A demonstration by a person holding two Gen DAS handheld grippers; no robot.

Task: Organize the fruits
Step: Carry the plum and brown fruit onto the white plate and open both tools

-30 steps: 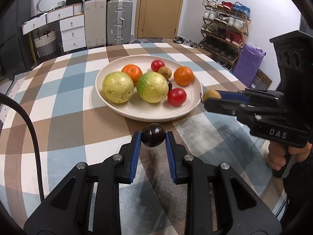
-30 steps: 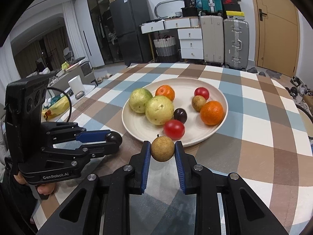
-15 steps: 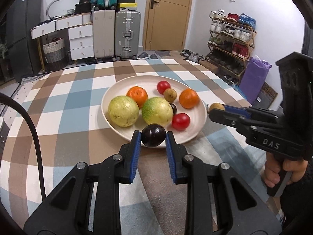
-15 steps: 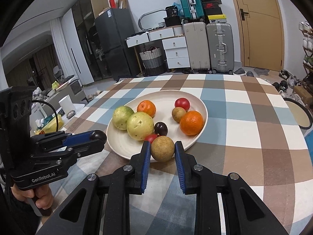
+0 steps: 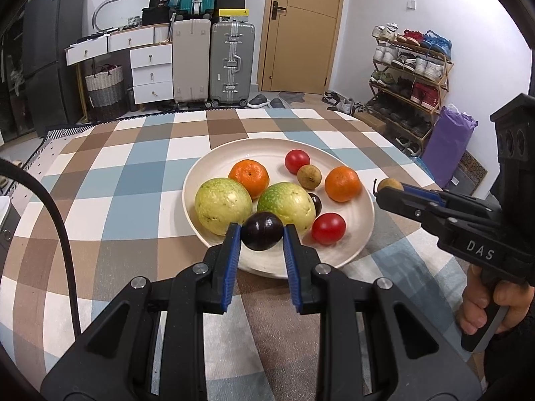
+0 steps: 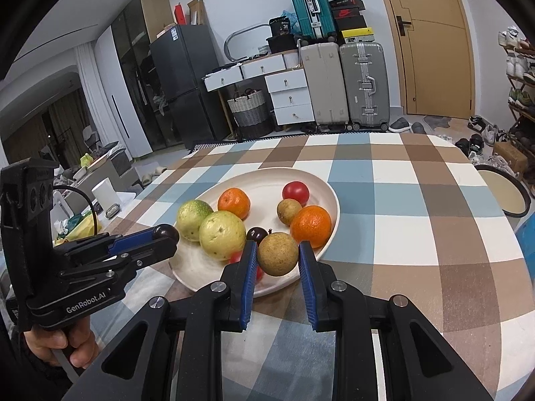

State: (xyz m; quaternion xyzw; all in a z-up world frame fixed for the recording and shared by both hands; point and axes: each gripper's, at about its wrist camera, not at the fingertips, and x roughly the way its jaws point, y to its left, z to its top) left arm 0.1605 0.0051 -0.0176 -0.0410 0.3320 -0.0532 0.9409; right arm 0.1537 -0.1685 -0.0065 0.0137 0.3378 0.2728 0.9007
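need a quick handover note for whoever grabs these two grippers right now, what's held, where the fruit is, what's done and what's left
Left gripper: shut on a dark purple fruit, held over the near edge of the plate.
Right gripper: shut on a brown round fruit, held at the plate's near edge.
On the plate: two green-yellow fruits, two oranges, two red tomatoes, one small brown fruit, one small dark fruit.
Done: eight fruits plated.
Left: set both held fruits into free spots on the plate, then open.
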